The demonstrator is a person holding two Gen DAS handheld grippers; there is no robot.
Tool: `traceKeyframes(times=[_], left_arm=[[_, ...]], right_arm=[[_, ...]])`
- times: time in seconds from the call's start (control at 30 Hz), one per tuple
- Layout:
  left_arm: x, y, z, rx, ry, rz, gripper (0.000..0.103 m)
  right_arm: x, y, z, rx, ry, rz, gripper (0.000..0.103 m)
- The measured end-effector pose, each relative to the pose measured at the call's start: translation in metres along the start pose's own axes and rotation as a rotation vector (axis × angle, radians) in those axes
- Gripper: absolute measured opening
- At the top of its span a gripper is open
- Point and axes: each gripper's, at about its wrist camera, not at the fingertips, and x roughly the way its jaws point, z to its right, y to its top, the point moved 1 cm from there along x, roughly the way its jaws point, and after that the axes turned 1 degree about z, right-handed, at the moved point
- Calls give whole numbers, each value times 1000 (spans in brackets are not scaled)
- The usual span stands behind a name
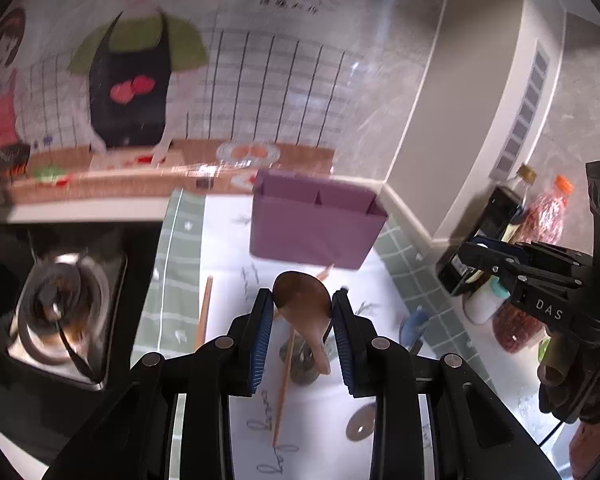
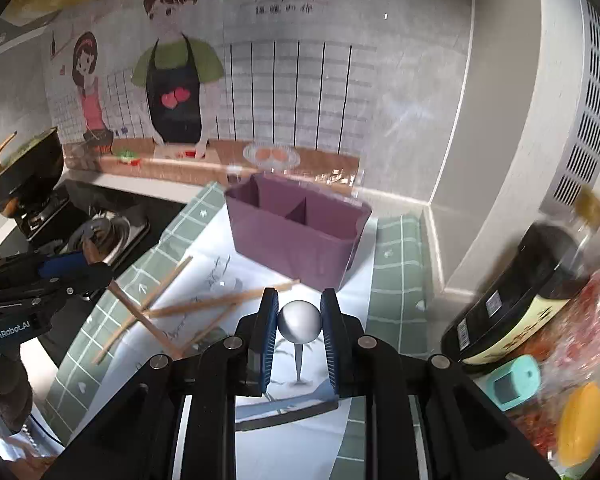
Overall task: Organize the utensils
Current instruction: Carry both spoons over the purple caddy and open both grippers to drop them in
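Partly hidden behind blue pads: wooden spoon (image 1: 302, 308) in left hand-held gripper (image 1: 302, 312), metal spoon (image 2: 299, 322) in right hand-held gripper (image 2: 299, 324).

Both views are fairly bright, with soft daylight. Glare streaks the glossy wall mural (image 1: 148, 80) in each. Strong fisheye bending curves the walls and darkens the corners. The left view is softly blurred throughout, worst at the stove (image 1: 60, 300). In the right view, the bottles (image 2: 540, 320) at the right edge smear heavily.

Orange-cap bottle (image 2: 580, 424) blurred, cut by edge; metal spoon (image 2: 300, 322) handle end hidden.
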Motion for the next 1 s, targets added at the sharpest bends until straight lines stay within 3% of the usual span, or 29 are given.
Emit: traceKeyframes(times=[0.2, 0.4, 0.57, 0.73, 1.0], left_arm=[[-16, 71, 10, 52, -59, 17, 31], [-39, 160, 29, 170, 10, 163, 31], [-19, 203, 41, 227, 62, 182, 31], [27, 213, 43, 243, 94, 147, 31], [134, 183, 21, 199, 85, -33, 31]], right_arm=[[-37, 54, 6, 13, -13, 84, 20], [-72, 130, 15, 6, -33, 190, 20], [-66, 172, 25, 12, -59, 209, 20], [-23, 177, 34, 33, -35, 168, 20], [91, 147, 42, 44, -7, 12, 20]])
